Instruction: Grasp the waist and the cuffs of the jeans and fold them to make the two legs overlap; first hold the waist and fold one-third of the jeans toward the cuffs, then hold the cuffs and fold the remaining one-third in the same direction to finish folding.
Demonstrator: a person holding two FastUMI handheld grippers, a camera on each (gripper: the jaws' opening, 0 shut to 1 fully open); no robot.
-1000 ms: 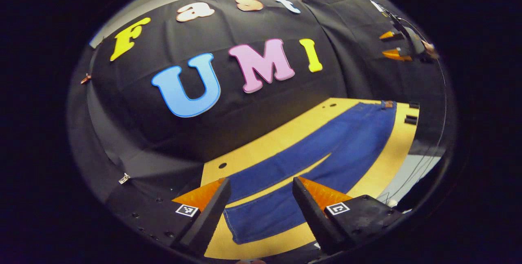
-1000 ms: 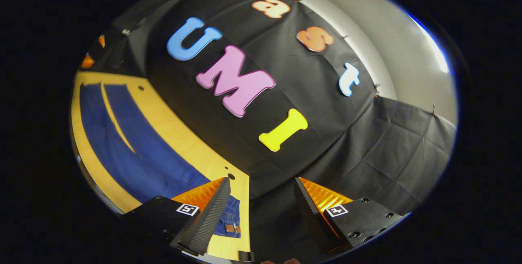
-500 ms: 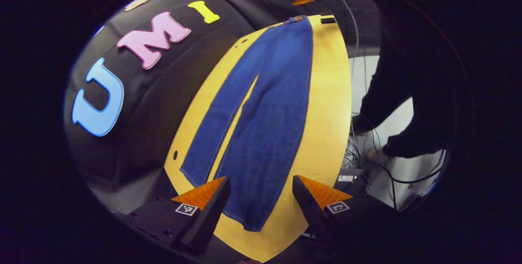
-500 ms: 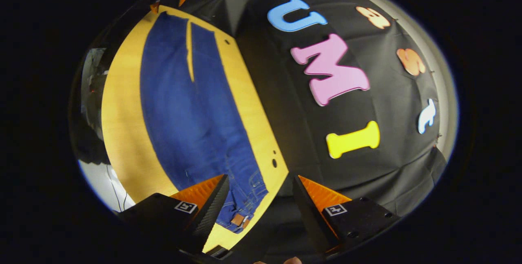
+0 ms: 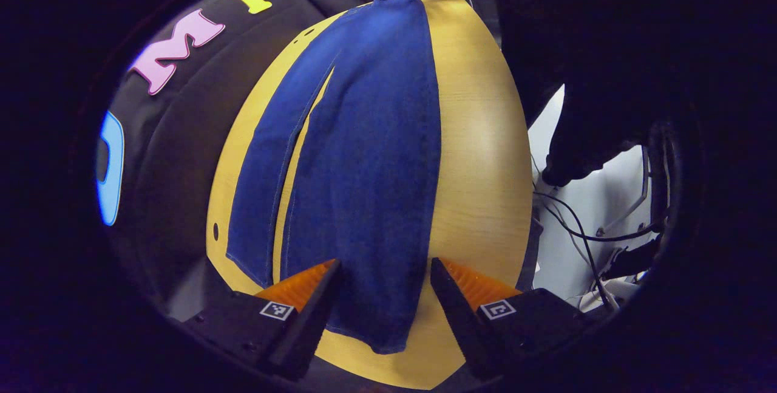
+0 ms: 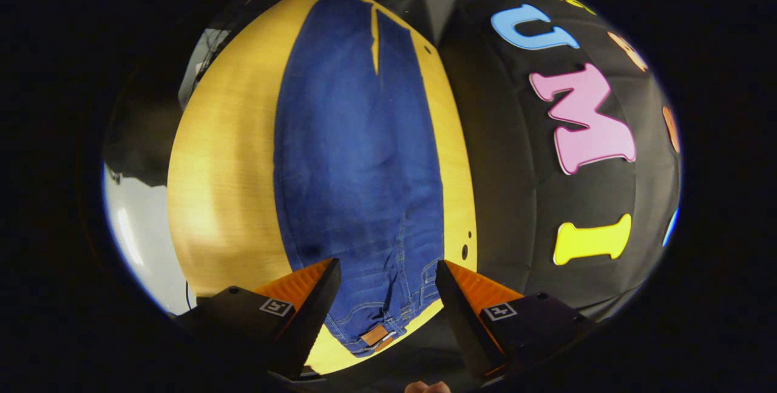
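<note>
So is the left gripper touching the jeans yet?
Cannot tell. In the left gripper view the left gripper has its jaws open either side of the jeans cuff; its height is unclear.

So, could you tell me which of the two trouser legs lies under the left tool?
The wider-looking leg, on the side nearer the table's open edge: its cuff sits between the open left tool; the other leg lies beside the booth wall.

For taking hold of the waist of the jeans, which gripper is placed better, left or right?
Right. The right gripper hangs open over the waist of the jeans; the left gripper is over the cuffs.
</note>
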